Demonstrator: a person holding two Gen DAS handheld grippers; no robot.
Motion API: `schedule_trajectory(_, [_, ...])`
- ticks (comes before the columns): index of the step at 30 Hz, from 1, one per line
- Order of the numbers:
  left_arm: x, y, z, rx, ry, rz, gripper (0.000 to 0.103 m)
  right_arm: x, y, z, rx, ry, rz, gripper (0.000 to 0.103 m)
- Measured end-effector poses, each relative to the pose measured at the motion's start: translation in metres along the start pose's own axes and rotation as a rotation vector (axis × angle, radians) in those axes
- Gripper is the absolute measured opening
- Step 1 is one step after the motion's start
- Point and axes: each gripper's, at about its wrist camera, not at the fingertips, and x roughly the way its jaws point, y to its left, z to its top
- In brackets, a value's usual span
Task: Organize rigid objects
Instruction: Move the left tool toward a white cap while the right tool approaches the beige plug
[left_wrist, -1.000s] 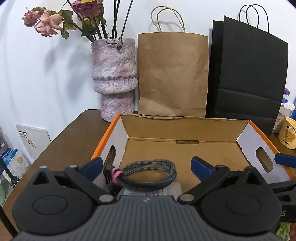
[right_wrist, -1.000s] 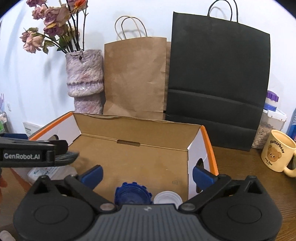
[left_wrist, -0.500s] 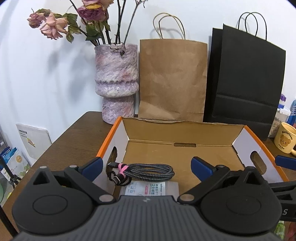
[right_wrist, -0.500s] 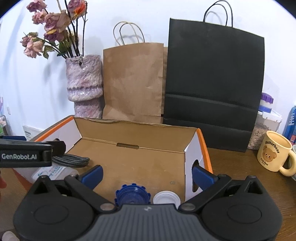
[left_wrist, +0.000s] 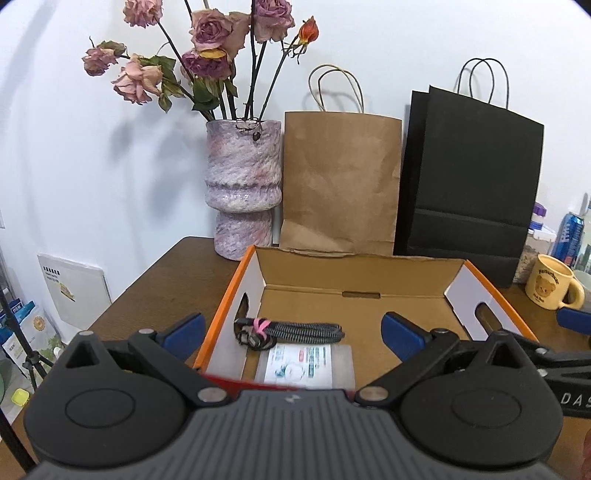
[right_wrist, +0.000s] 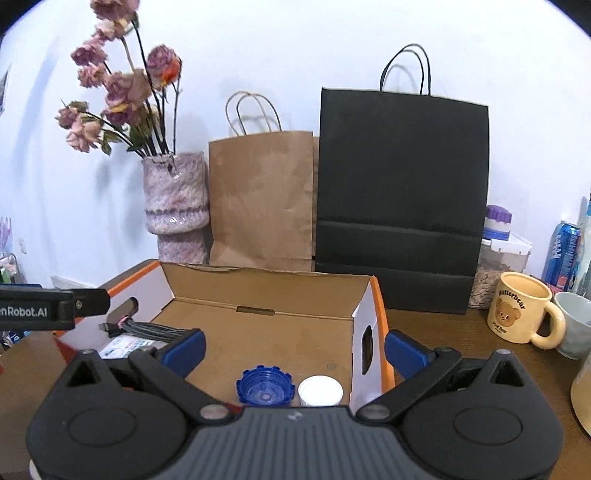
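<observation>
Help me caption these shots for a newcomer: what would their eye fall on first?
Probably the open cardboard box with orange edges on the brown table, holding a coiled cable and a flat packet at its left end and a blue cap beside a white cap at its right. Behind it stand a vase of wilted roses, a brown paper bag and a black paper bag.

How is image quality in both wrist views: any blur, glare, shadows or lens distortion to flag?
Left wrist view: sharp, evenly lit; the flowers cast soft shadows on the wall; fisheye bends the black bag and darkens the corners. Right wrist view: slightly softer, the black bag's handles look smeared; mild sheen on the vase; no glare hides the box contents.
</observation>
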Motion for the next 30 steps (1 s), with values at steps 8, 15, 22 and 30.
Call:
schedule_trajectory(8, [-0.031, 0.010, -0.025, 0.012, 0.025, 0.006, 0.103, -0.039, 0.002, -0.022, -0.023, -0.020, 0.007, 0.103])
schedule_trajectory(15, [-0.064, 0.016, -0.046, 0.030, 0.033, -0.005, 0.103, -0.078, 0.010, -0.043, -0.034, -0.046, 0.019, 0.103])
schedule_trajectory(22, [-0.087, 0.018, -0.076, 0.061, 0.062, -0.017, 0.103, -0.103, 0.018, -0.070, -0.052, -0.023, 0.046, 0.103])
schedule_trajectory(30, [-0.095, 0.028, -0.105, 0.047, 0.101, -0.026, 0.103, -0.111, 0.034, -0.097, -0.099, 0.044, 0.070, 0.101])
